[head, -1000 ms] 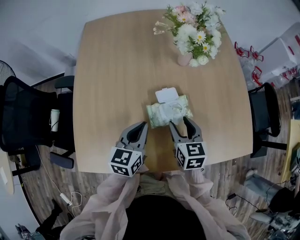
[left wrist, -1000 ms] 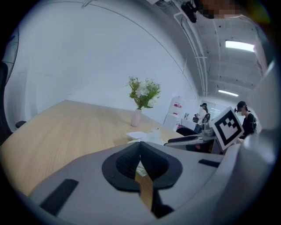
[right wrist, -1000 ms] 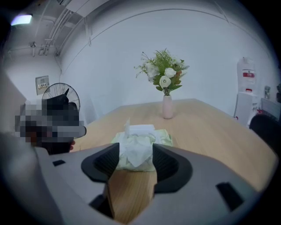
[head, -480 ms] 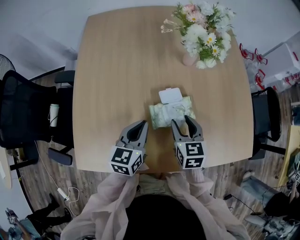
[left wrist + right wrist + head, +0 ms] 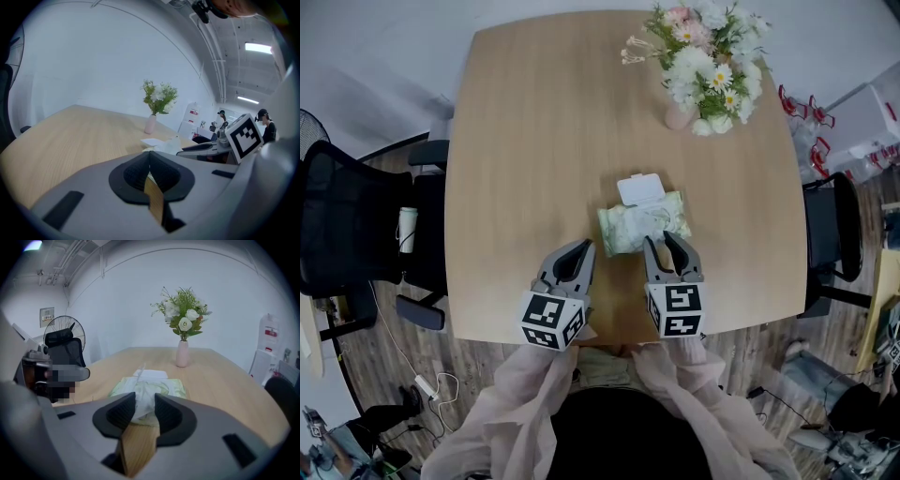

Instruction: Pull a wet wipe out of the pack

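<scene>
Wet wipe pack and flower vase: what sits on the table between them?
Nothing sits there: only bare wooden tabletop lies between the wet wipe pack and the pink vase, shown in the head view and the right gripper view.

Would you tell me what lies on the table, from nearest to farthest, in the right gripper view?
wipe pack → its open lid → vase of flowers
</scene>
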Demonstrator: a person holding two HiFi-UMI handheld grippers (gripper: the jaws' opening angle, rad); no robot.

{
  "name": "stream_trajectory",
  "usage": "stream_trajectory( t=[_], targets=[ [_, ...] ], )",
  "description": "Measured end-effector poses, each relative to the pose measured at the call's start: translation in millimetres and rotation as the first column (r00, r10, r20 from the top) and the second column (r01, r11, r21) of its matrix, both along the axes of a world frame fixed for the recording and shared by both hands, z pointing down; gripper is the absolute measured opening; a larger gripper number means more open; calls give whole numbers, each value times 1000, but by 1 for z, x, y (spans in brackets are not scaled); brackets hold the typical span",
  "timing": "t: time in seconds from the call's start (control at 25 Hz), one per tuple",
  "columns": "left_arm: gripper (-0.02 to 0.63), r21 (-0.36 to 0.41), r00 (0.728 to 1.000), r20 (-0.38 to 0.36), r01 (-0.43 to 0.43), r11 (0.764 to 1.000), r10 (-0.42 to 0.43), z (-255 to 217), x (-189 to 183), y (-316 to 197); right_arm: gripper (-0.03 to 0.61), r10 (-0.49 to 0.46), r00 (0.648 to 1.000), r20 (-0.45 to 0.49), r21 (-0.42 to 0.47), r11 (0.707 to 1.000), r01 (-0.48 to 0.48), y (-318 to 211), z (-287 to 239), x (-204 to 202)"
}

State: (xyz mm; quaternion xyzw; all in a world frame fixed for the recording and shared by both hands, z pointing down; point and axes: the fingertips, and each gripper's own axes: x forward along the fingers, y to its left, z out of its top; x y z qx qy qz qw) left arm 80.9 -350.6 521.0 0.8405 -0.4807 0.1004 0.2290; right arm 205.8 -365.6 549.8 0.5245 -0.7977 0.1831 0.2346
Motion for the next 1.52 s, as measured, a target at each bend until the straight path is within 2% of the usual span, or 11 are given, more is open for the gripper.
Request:
stream_trajectory(
  t=[0.32, 0.88, 1.52],
  targets=[
    [11, -5, 1000, 5, 6, 1000, -6, 2, -2, 2, 24, -8, 999, 45, -11, 1000, 9, 1, 0, -9],
    [11, 1, 1000, 14, -5, 1000, 5, -2, 1, 6, 17, -34, 997, 67, -8, 999, 35, 3, -4, -9],
    [11, 28, 999, 20, -44, 999, 43, -12, 6, 14, 17, -22, 996, 89, 10, 1000, 21, 19, -19, -7]
  ],
)
